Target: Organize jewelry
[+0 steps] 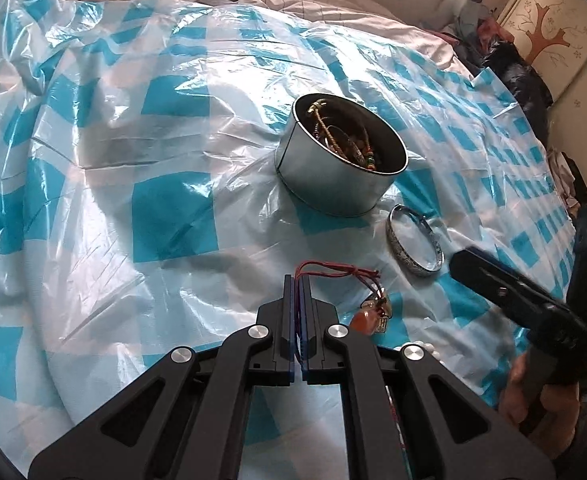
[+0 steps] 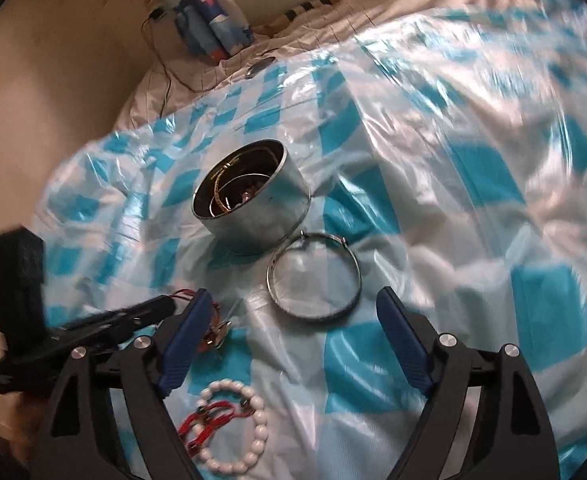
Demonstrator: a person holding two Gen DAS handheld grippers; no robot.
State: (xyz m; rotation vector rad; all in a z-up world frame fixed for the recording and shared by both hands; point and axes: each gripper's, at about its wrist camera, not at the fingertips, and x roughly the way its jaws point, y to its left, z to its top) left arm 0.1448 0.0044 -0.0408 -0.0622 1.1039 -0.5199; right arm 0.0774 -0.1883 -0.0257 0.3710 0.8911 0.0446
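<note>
The jewelry lies partly inside a round silver metal tin [image 1: 335, 168] and partly on the blue-and-white checked plastic sheet [image 1: 133, 160] that covers a bed. The tin stands upright near the middle of the sheet, without lid, and holds a tangle of beaded cords and at least one gold-coloured bangle [image 2: 223, 196]. Just beside the tin, toward the cameras, a wide silver bangle [image 1: 415, 242] lies flat on the sheet; in the right wrist view its far edge looks to touch the base of the tin or nearly so.

The left gripper [image 1: 297, 280] has its two blue-padded fingers pressed together, and a thin red cord [image 1: 335, 268] comes out from between their tips. The cord runs to the right, to a small cluster of an orange stone and a metal charm [image 1: 375, 314], which rests on the sheet just beside the fingers. So the fingers are clamped on the red cord.

The right gripper [image 2: 293, 306] has its fingers far apart, with nothing between them, and they point toward the silver bangle without touching it. Near its left finger, close to the camera, a bracelet of white beads [image 2: 235, 428] lies on the sheet with a red knotted cord [image 2: 209, 420] across it. A hand [image 1: 541, 404] holds the handle of the right gripper.
</note>
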